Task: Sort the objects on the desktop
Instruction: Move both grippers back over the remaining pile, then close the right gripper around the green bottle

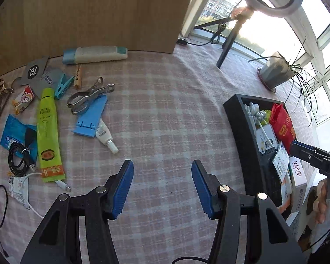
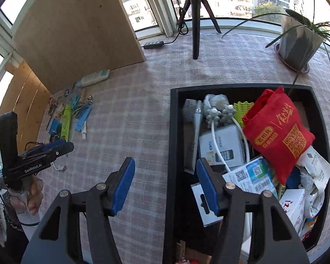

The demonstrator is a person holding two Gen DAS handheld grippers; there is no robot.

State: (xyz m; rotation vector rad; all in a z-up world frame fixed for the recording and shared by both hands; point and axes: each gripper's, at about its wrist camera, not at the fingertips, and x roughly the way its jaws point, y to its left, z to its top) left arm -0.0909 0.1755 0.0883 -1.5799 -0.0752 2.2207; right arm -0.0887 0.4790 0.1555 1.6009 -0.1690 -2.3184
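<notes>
Two grippers hang over a checked worktop (image 1: 165, 114), both empty with their blue fingers spread wide: the left gripper (image 1: 162, 189) over bare cloth, the right gripper (image 2: 165, 187) straddling the near-left wall of a black tray (image 2: 172, 145), its right finger over the tray and its left finger over the cloth. A wooden board (image 1: 88, 11) stands upright at the back of the worktop. The tray sits to the right and is heaped full; a red cloth bag (image 2: 277, 132) lies on top with its handle toward the far side, beside a white box (image 2: 222, 149) and a white cable (image 2: 217, 145). A potted plant (image 2: 297, 41) and a black tripod (image 2: 194, 15) stand beyond it near the window. The unsorted things lie in a cluster at the left, well apart from the tray. A long white and blue remote-like bar (image 1: 94, 54) lies crosswise against the foot of the board. A yellow-green tube (image 1: 48, 136) lies lengthwise, cap end away from the camera, flat crimped end nearest. A folded blue stand (image 1: 91, 116) lies beside it, long axis tilted, and steel tongs (image 1: 88, 96) rest across its far end. A small white tube (image 1: 105, 137) points its cap toward the near right. A coiled black cable (image 1: 21, 160) sits just left of the green tube, with a teal clip (image 1: 63, 85) and a wooden clothespin (image 1: 78, 77) farther back.
</notes>
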